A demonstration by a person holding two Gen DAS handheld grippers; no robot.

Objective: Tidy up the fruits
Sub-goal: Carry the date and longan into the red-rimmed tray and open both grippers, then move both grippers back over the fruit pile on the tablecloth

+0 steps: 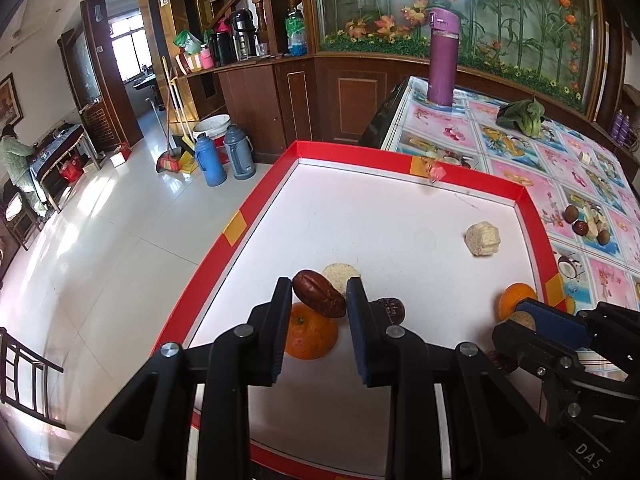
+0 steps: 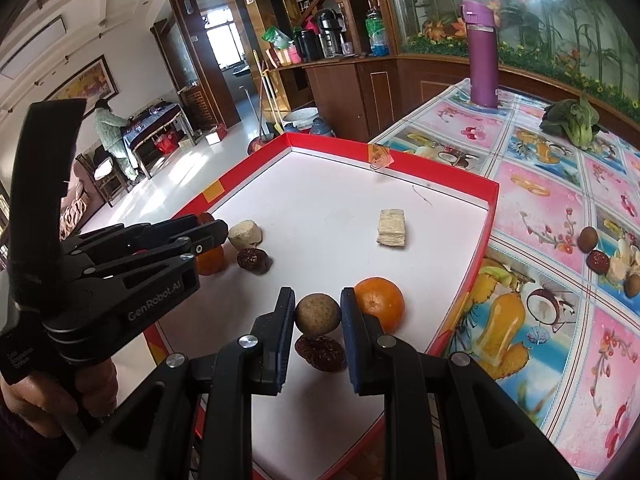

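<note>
My left gripper (image 1: 320, 296) is shut on a long red date (image 1: 318, 294), held just above an orange (image 1: 310, 336) in the red-rimmed white tray (image 1: 480, 178). A round pale biscuit (image 1: 342, 278) and a dark wrinkled date (image 1: 390, 308) lie close by. My right gripper (image 2: 317, 312) is shut on a round brown longan (image 2: 318, 315), above a red date (image 2: 320, 354) and next to a second orange (image 2: 380, 308). A pale square cake (image 2: 392, 227) sits alone further back in the tray.
On the flowered tablecloth to the right of the tray lies a small pile of longans, dates and pale pieces (image 2: 612, 264). A green vegetable (image 2: 572, 122) and a purple bottle (image 2: 484, 52) stand further back. A person (image 2: 112, 140) stands far off across the room.
</note>
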